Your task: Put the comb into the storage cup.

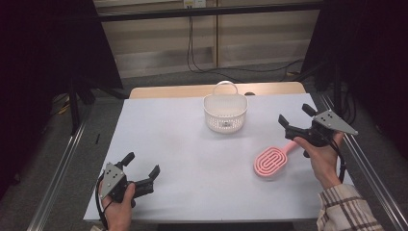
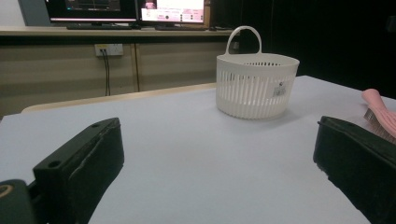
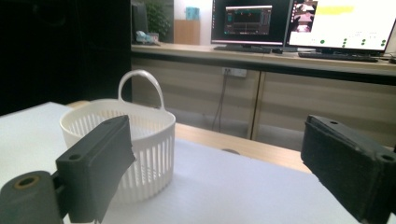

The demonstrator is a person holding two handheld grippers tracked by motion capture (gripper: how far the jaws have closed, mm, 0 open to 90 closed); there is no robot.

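A white slatted basket (image 1: 225, 113) with a loop handle stands upright at the back middle of the table. A pink hairbrush (image 1: 272, 160) lies flat at the right, its handle pointing toward my right hand. My right gripper (image 1: 294, 114) hovers above the handle's end, open, with nothing between its jaws; in the right gripper view (image 3: 215, 158) the basket (image 3: 149, 144) stands ahead to the left. My left gripper (image 1: 142, 164) rests open and empty at the front left corner. The left gripper view (image 2: 219, 154) looks across to the basket (image 2: 256, 86) and the brush (image 2: 379, 112).
The table is covered with a white sheet (image 1: 168, 144), and a wooden strip (image 1: 168, 91) runs along its far edge. Metal rails (image 1: 57, 173) flank both sides. Behind the table stands a bench with monitors (image 3: 299, 23), with cables (image 1: 192, 57) hanging below.
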